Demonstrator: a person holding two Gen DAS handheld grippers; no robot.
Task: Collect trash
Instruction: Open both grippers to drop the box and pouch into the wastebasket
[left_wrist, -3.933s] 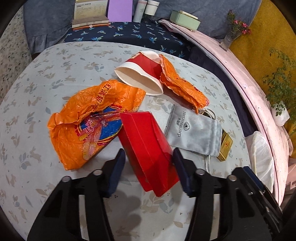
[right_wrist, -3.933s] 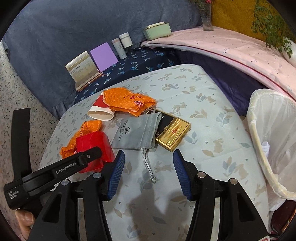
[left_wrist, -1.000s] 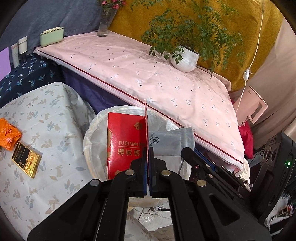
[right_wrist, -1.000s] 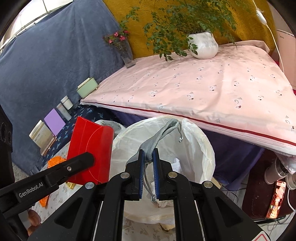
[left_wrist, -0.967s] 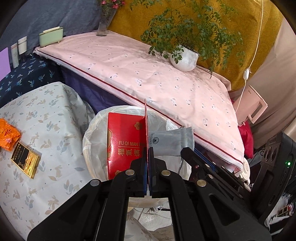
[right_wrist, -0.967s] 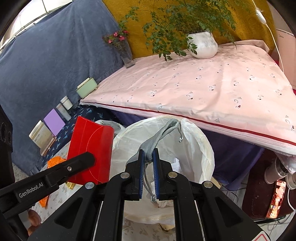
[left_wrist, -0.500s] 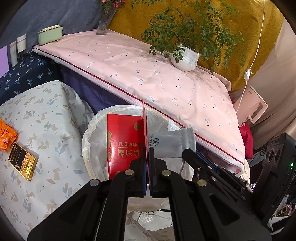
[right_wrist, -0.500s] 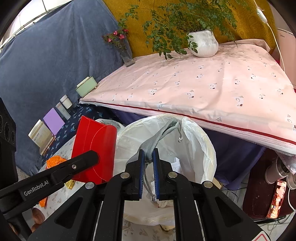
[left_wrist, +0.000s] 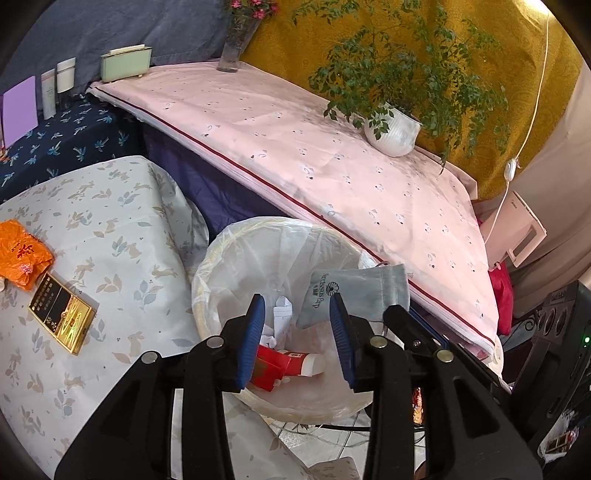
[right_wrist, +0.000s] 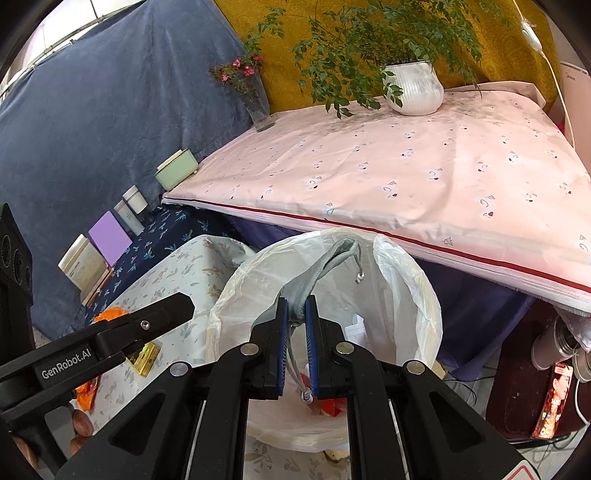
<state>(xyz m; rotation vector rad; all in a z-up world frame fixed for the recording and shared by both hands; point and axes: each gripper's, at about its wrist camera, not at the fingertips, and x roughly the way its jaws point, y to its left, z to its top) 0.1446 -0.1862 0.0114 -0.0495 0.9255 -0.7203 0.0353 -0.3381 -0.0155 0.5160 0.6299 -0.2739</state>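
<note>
My left gripper (left_wrist: 297, 332) is spread empty over the bin (left_wrist: 221, 258), right gripper (right_wrist: 295, 325) pinching the grey pouch (right_wrist: 325, 266) above it to drop.

The worktop (left_wrist: 110, 206) carries a leaf-print cloth. An orange plastic bag (left_wrist: 20, 254) lies at its left edge. A gold-and-black box (left_wrist: 62, 312) lies just beside the bag, on the near side.

Left gripper (left_wrist: 297, 332): blue-padded fingers (left_wrist: 252, 338) spread wide apart, nothing between them. Right gripper (right_wrist: 296, 332): fingers (right_wrist: 282, 334) nearly closed, pinching grey fabric, pointing forward and downward.
</note>
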